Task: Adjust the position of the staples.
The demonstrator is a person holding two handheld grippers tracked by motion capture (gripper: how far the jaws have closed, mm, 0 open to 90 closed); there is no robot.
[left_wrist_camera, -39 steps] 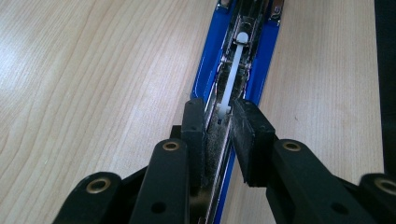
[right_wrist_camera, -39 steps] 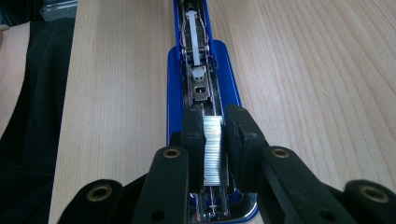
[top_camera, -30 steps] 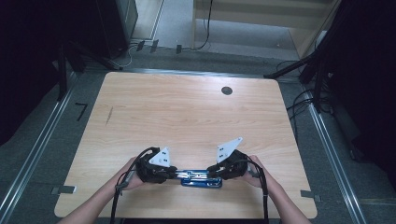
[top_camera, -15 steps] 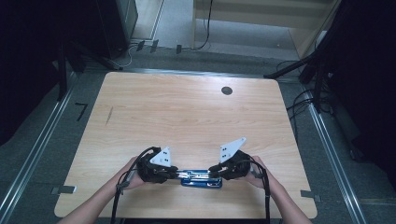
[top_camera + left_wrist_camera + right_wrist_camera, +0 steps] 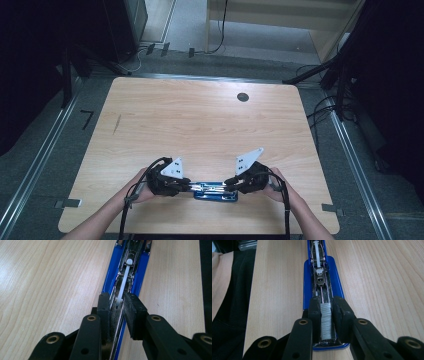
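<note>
A blue stapler point(image 5: 216, 190) lies opened flat near the table's front edge, its metal channel facing up. My left gripper point(image 5: 189, 186) is at its left end. In the left gripper view the jaws are shut on the stapler's metal rail point(image 5: 117, 315), with the white pusher rod point(image 5: 124, 277) running ahead between the blue sides point(image 5: 138, 267). My right gripper point(image 5: 229, 182) is at the right end. In the right gripper view its jaws are shut on a silver staple strip point(image 5: 326, 320) that sits in the channel of the stapler point(image 5: 335, 270).
The wooden table point(image 5: 200, 125) has a black round grommet point(image 5: 243, 97) at the back right and a dark streak point(image 5: 116, 124) at the left. The front edge is just behind both hands. The person's dark clothing point(image 5: 234, 290) lies beyond that edge.
The right gripper has edged slightly to the right along the stapler. The left gripper and the stapler have stayed put.
</note>
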